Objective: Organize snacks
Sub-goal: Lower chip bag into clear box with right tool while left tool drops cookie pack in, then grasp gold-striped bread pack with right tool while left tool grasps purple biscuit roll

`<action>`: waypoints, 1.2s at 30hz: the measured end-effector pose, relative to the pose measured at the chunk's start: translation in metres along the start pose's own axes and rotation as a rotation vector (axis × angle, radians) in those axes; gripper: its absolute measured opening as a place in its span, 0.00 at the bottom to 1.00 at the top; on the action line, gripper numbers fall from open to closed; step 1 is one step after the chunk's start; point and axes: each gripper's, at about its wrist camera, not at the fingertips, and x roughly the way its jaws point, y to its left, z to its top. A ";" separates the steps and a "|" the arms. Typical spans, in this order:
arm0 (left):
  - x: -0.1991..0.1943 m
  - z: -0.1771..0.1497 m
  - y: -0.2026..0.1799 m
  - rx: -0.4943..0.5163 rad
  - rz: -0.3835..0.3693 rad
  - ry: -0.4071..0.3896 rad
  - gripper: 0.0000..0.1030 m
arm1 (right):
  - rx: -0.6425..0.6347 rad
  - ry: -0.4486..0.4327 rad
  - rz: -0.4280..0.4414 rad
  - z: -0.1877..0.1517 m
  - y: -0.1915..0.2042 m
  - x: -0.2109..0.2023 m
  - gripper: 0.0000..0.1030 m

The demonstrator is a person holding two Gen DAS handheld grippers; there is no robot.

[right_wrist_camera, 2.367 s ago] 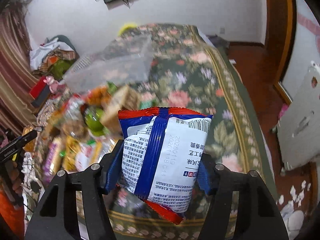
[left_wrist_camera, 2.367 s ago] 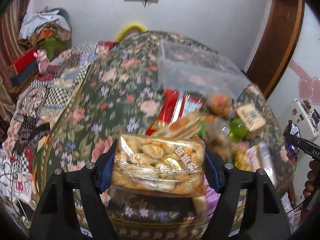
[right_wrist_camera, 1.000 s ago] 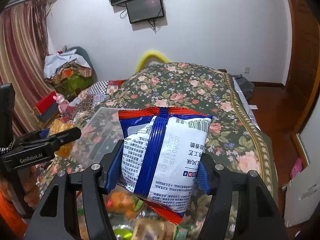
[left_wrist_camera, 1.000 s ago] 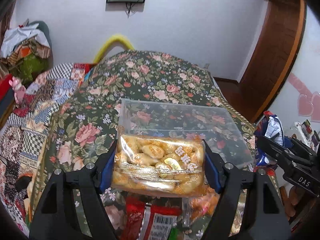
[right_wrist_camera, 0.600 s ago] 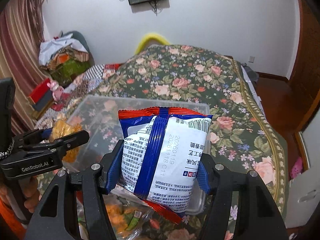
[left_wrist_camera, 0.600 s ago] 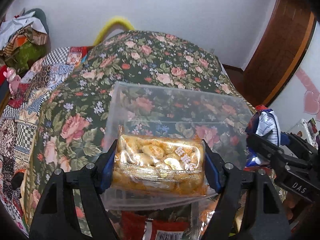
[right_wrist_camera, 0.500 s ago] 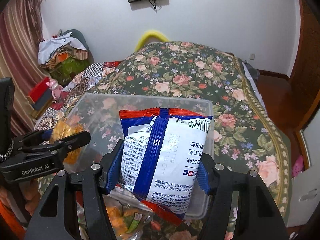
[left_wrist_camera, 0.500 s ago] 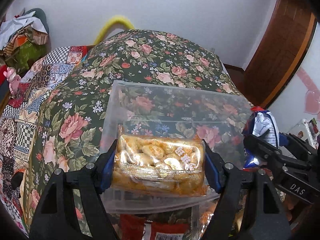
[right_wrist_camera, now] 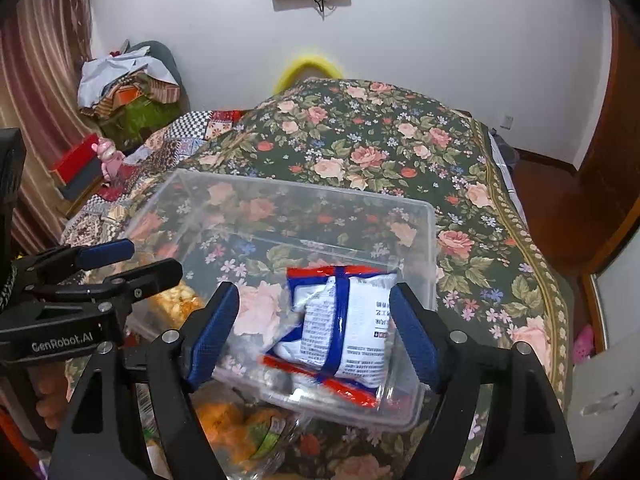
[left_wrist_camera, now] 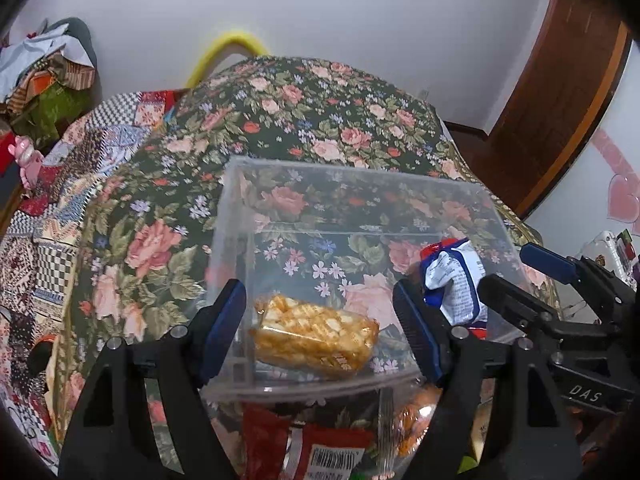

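Note:
A clear plastic bin [left_wrist_camera: 352,176] stands on the floral bedspread; it also shows in the right wrist view [right_wrist_camera: 304,190]. My left gripper [left_wrist_camera: 320,336] is open above the bin's near left part, and a clear bag of golden crackers [left_wrist_camera: 316,334] lies loose inside below it. My right gripper [right_wrist_camera: 314,332] is open above the bin's near right corner, and a white, blue and red snack packet [right_wrist_camera: 344,328] rests inside, apart from both fingers. The packet also shows in the left wrist view [left_wrist_camera: 454,280], and the crackers show in the right wrist view [right_wrist_camera: 176,300].
More snacks lie in front of the bin: a red packet [left_wrist_camera: 304,446] and orange bags [right_wrist_camera: 224,428]. The floral bedspread [right_wrist_camera: 380,140] stretches beyond the bin. A pile of clothes [right_wrist_camera: 128,88] sits at the far left, and a wooden door frame [left_wrist_camera: 560,92] at the right.
Both grippers have opened over the bin. The cracker bag and the blue-and-white packet have dropped out of the jaws into the bin.

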 end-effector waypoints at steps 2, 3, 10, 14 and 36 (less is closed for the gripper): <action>-0.014 -0.001 -0.001 0.006 -0.001 -0.024 0.74 | 0.002 -0.010 0.010 -0.001 0.001 -0.008 0.73; -0.022 -0.002 -0.002 0.011 -0.001 -0.037 0.74 | 0.000 -0.019 0.013 -0.003 0.001 -0.015 0.73; -0.087 -0.022 -0.011 0.063 0.003 -0.127 0.74 | -0.009 -0.081 0.015 -0.022 0.004 -0.067 0.73; -0.120 -0.043 -0.013 0.064 -0.013 -0.148 0.74 | 0.007 -0.103 0.038 -0.040 0.004 -0.096 0.73; -0.139 -0.182 -0.010 0.035 -0.041 0.021 0.74 | 0.096 0.000 0.055 -0.157 0.015 -0.134 0.77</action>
